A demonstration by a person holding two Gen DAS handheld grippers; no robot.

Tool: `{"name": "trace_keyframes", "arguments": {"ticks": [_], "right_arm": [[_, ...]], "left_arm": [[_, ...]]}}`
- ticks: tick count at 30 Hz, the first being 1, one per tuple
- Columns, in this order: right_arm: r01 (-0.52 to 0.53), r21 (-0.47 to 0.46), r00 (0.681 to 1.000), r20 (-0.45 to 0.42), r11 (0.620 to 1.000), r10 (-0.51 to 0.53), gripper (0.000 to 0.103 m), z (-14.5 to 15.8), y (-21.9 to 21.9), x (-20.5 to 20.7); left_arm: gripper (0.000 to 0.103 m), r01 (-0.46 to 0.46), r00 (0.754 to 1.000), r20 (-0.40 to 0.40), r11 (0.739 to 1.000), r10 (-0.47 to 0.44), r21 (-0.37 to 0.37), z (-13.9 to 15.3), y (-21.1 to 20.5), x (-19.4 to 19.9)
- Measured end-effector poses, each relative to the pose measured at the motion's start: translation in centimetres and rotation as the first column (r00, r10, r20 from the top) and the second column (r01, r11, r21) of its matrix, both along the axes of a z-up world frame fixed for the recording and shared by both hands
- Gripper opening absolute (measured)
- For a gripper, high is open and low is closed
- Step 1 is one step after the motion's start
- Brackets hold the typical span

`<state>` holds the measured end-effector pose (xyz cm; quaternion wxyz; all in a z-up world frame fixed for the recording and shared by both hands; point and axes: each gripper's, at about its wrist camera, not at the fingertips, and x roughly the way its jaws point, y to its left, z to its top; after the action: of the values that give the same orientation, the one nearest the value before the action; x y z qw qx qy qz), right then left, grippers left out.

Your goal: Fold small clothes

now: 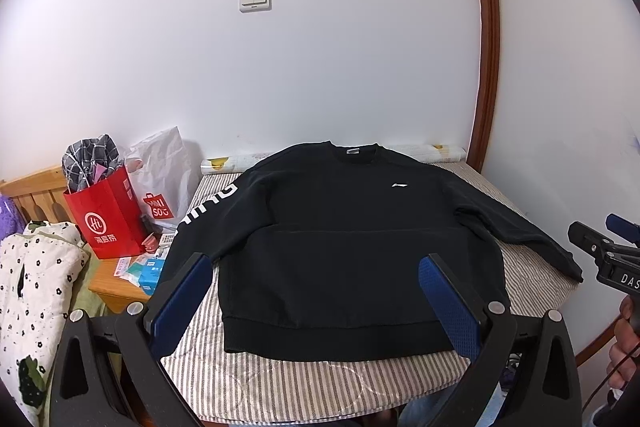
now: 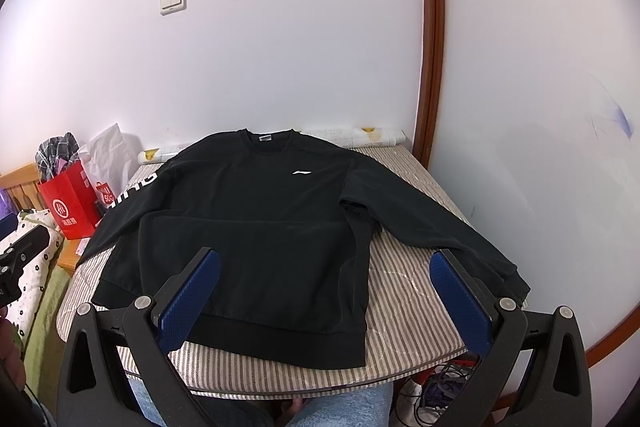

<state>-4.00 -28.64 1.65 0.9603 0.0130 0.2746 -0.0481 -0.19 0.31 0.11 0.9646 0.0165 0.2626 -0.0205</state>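
Left wrist view: a black crew-neck sweatshirt (image 1: 344, 239) lies face up and spread flat on a striped padded table top (image 1: 280, 383), collar toward the wall, hem nearest the camera. Both sleeves are extended; the lettered sleeve (image 1: 204, 211) runs off toward the red paper bag (image 1: 106, 219), and the plain sleeve (image 1: 520, 227) reaches toward the far corner of the pad. The left gripper (image 1: 316, 303) hangs above the hem with its blue pads spread wide apart, holding nothing.

Right wrist view: the right gripper (image 2: 326, 301) is likewise spread wide and empty, poised over the hem's corner on the plain-sleeve side and the bare striped surface beside it. A white chest logo (image 2: 302, 172) confirms the front faces upward.

Progress, judged from this layout: the garment has been laid out and smoothed, apart from a faint horizontal crease across the mid-body, but no fold is yet made. Neither sleeve is turned inward, and the body is at full length. All folding steps appear to remain: sleeves in, sides over, then hem to collar.
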Motion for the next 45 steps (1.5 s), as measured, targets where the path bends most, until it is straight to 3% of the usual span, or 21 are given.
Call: {"name": "trace_keyframes", "arguments": {"ticks": [5, 11, 18, 24, 28, 35, 42, 45], "right_arm": [[-0.005, -0.002, 1.0, -0.002, 1.0, 0.005, 0.103, -0.9, 0.1, 0.8], [-0.024, -0.031, 0.999, -0.043, 0.999, 0.023, 0.103, -4.3, 0.5, 3.8], [-0.043, -0.033, 0.994, -0.1, 0.999, 0.039, 0.103, -9.3, 1.1, 8.5], [-0.055, 0.037, 0.983, -0.172, 0.998, 0.061, 0.103, -12.6, 1.7, 12.9], [-0.067, 0.087, 0.973, -0.217, 0.994, 0.084, 0.103, -14.1, 2.2, 15.9], [-0.065, 0.051, 0.963, -0.261, 0.997, 0.076, 0.103, -15.2, 3.5, 19.3], [-0.053, 0.022, 0.96, -0.275, 0.998, 0.057, 0.103, -15.4, 4.0, 21.6], [-0.056, 0.019, 0.959, -0.279, 0.998, 0.059, 0.102, -15.5, 4.0, 22.3]], "left_arm": [[0.103, 0.026, 0.999, -0.021, 0.997, -0.028, -0.073, -1.5, 1.0, 1.3], [0.103, 0.008, 0.993, -0.111, 0.988, -0.026, -0.155, -5.9, 3.5, 4.6], [0.103, -0.129, 0.978, -0.194, 0.961, 0.082, -0.245, -11.6, 8.7, 8.4], [0.102, -0.254, 0.949, -0.27, 0.902, 0.162, -0.351, -15.8, 14.5, 11.3], [0.099, -0.317, 0.928, -0.322, 0.848, 0.185, -0.425, -18.1, 17.8, 13.5], [0.089, -0.398, 0.899, -0.387, 0.752, 0.206, -0.526, -20.8, 20.9, 17.2], [0.082, -0.448, 0.882, -0.391, 0.724, 0.263, -0.524, -21.1, 22.0, 20.1], [0.074, -0.472, 0.871, -0.396, 0.721, 0.29, -0.507, -21.0, 22.6, 21.3]]}}
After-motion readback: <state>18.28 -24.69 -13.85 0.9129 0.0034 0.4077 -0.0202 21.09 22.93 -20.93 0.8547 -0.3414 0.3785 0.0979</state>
